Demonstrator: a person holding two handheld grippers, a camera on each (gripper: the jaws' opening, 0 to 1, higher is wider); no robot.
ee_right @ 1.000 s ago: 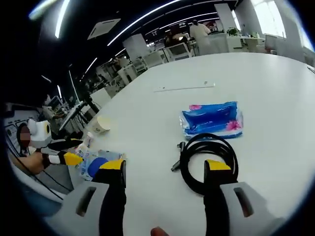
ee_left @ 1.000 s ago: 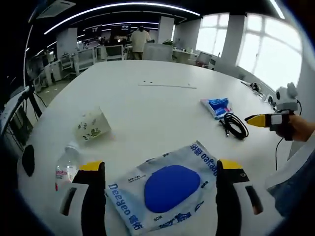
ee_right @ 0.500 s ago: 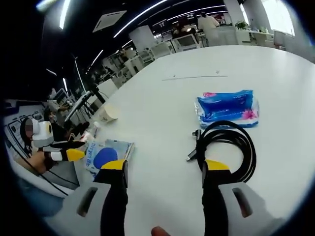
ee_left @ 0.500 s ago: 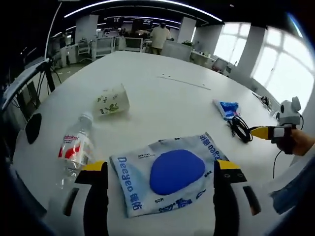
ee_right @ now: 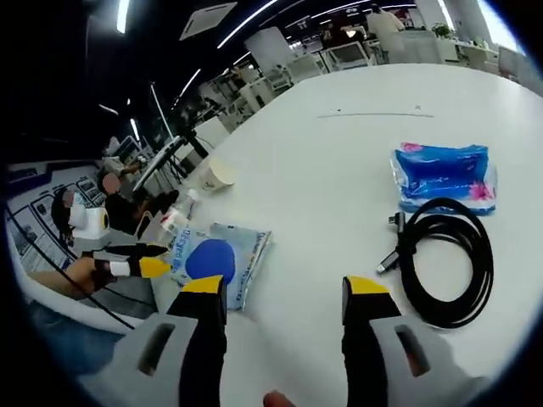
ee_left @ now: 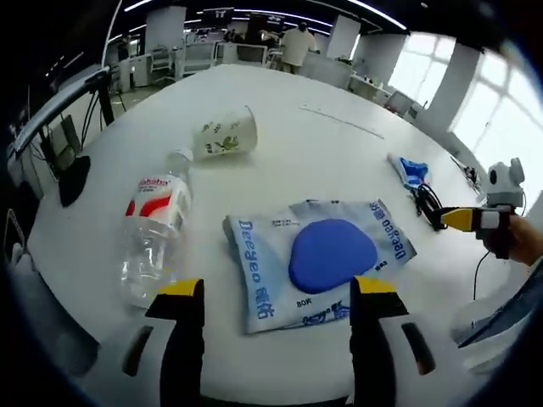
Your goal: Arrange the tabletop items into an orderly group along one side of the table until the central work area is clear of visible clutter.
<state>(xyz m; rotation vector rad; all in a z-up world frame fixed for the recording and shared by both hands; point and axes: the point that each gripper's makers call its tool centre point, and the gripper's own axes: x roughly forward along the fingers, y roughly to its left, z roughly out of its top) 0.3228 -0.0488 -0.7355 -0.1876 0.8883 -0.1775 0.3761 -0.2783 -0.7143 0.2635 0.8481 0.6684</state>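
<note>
— While nothing is gathered yet, which step would you say is in hand?

— The approach, I judge. The left gripper hangs over the near edge of the white round table, jaws wide apart and empty, with the flat white-and-blue printed plastic pouch just beyond the tips. The right gripper is likewise spread and holds nothing — the coiled black cable lies just to its right.

— And the next move?

— Probably lowering onto the pouch's near edge; it lies flat, so a pinch needs care.

— Which way do things point?

— The clear plastic water bottle with the red label lies on its side left of the pouch, cap toward the far side. Beyond it, the toppled printed paper cup lies across, left to right. The blue tissue packet sits just beyond the cable.
</note>
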